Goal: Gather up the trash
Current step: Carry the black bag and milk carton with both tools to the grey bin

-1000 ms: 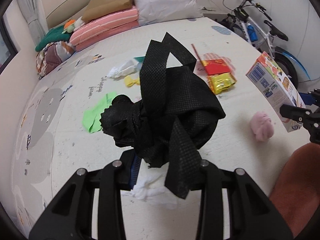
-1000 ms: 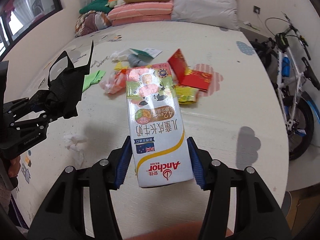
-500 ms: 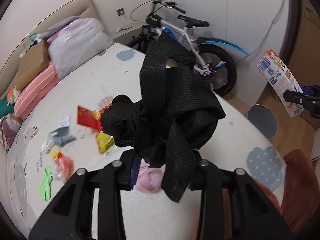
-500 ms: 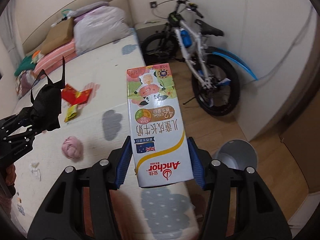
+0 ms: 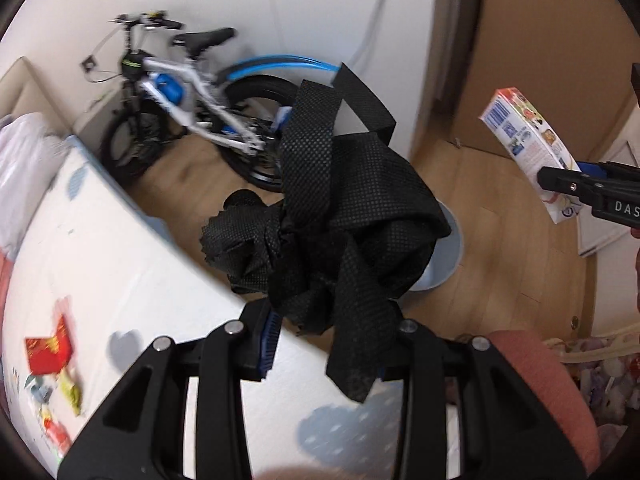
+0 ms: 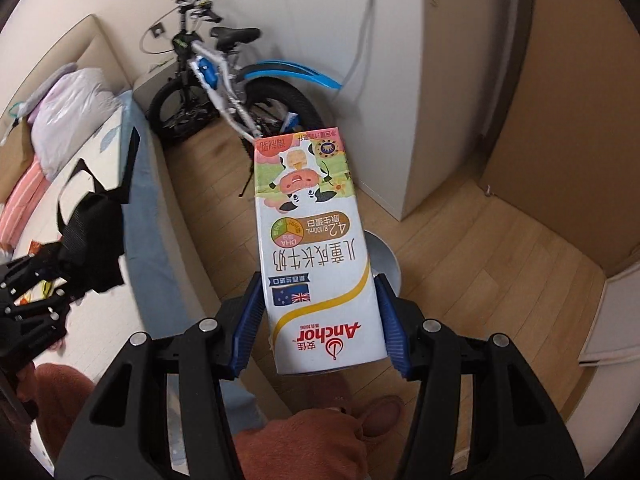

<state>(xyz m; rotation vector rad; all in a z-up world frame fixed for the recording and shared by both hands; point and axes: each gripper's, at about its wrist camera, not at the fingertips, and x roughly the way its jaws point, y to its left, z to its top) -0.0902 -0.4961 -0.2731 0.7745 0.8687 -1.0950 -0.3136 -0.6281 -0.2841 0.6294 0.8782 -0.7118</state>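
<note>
My left gripper point(image 5: 326, 340) is shut on a crumpled black fabric bag point(image 5: 332, 216) and holds it over the bed's edge. The bag also shows in the right wrist view point(image 6: 90, 236). My right gripper point(image 6: 316, 320) is shut on a white Anchor milk carton point(image 6: 316, 264), held above the wooden floor. The carton also shows in the left wrist view point(image 5: 528, 148). A round grey bin point(image 6: 386, 258) stands on the floor, mostly hidden behind the carton; it also shows behind the bag in the left wrist view point(image 5: 450, 248).
A bicycle point(image 6: 224, 80) leans by the wall past the bed's end. The white mattress point(image 5: 100, 264) still holds red and yellow wrappers point(image 5: 50, 350). A white cabinet point(image 6: 440, 80) and a brown door point(image 6: 580, 120) stand beyond the bin.
Both grippers have swung right, away from the littered bed toward the floor and the grey bin. Each keeps its hold: the left on the black bag, the right on the carton.
</note>
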